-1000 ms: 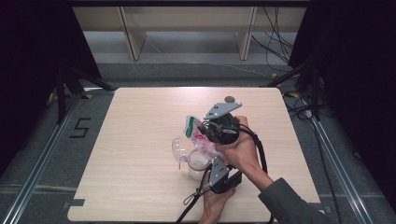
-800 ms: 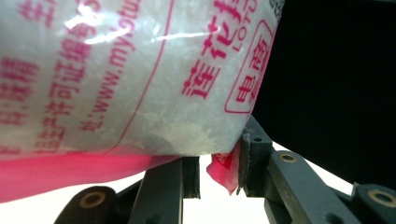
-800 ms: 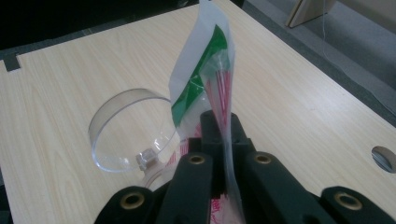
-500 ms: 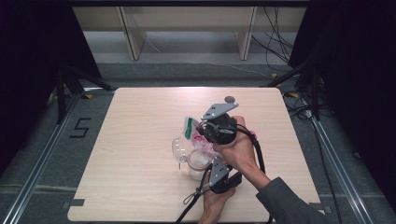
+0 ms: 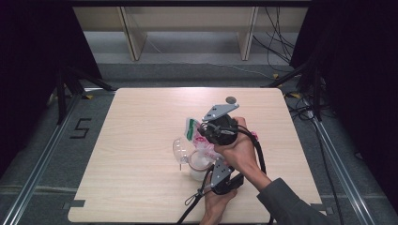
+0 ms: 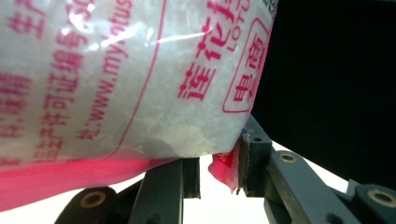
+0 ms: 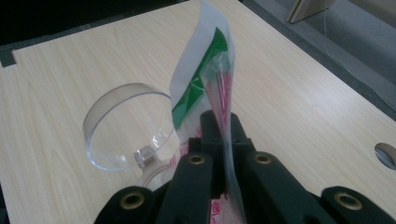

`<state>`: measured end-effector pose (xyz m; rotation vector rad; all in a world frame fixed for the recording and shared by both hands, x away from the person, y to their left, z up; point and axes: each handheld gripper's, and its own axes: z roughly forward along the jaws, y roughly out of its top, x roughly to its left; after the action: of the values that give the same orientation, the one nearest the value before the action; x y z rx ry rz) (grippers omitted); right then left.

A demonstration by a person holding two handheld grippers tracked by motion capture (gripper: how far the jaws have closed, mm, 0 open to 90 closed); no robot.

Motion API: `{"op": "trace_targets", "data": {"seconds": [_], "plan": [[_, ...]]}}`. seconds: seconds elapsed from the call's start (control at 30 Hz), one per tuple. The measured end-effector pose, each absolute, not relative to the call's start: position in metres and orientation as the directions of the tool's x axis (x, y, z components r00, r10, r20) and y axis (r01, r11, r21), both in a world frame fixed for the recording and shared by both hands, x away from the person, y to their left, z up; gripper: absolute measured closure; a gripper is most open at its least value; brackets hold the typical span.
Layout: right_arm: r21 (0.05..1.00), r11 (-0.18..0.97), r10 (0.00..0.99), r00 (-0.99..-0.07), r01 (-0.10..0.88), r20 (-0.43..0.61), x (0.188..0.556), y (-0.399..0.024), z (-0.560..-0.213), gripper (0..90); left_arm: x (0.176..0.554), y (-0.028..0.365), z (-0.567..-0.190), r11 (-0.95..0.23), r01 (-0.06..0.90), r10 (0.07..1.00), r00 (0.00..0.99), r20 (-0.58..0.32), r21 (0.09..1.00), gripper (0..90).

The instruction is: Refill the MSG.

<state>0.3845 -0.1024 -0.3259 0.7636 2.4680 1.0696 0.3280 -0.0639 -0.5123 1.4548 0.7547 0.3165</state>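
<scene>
Evenly lit table, dark surroundings, blurred close-ups.

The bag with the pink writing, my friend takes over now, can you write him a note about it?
Right gripper: jaws shut on the top of the clear plastic bag with pink print and green strip, holding it upright.
Left gripper: jaws around the bag's pink bottom corner; I cannot tell if they pinch it.
The bag, full of white grains, sits over the clear round plastic container on the pale wooden table, its hinged lid open.
Done: bag lifted into place.
Left: likely tipping the grains in.
</scene>
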Motion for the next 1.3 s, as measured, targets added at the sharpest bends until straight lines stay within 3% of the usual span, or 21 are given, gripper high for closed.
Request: {"op": "trace_targets", "data": {"seconds": [1.3], "plan": [[0.745, 0.59, 0.581, -0.805, 0.312, -0.123, 0.3851, -0.0934, -0.3278, 90.0, 0.3279, -0.0623, -0.5092, 0.131, 0.229, 0.612, 0.747, -0.261, 0.965, 73.8]]}}
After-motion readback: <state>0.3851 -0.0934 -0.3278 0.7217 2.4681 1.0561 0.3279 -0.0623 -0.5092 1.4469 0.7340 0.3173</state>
